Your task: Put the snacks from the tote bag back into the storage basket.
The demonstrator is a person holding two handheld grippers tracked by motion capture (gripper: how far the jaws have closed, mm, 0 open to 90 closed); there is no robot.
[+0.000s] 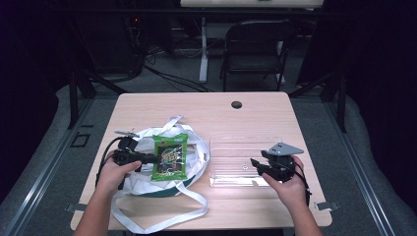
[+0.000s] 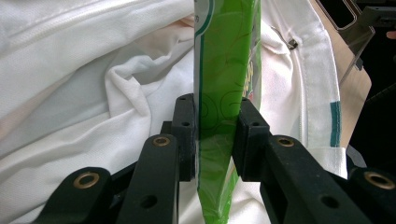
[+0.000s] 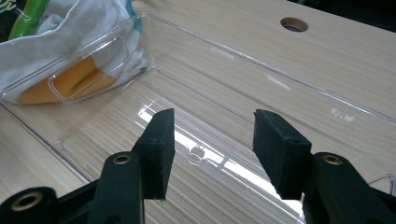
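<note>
Bright overhead light on table, dark surroundings, glare on clear tray, slightly soft frames

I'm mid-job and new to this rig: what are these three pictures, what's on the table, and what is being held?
No robot arm here: a person holds two-jaw tongs in each hand. The high view looks down on the table; the other two cameras ride on the tongs. The left tongs are shut on a green snack packet, which lies on a white cloth bag. The right tongs are open, holding nothing, over an empty clear plastic tray beside the bag.
</note>
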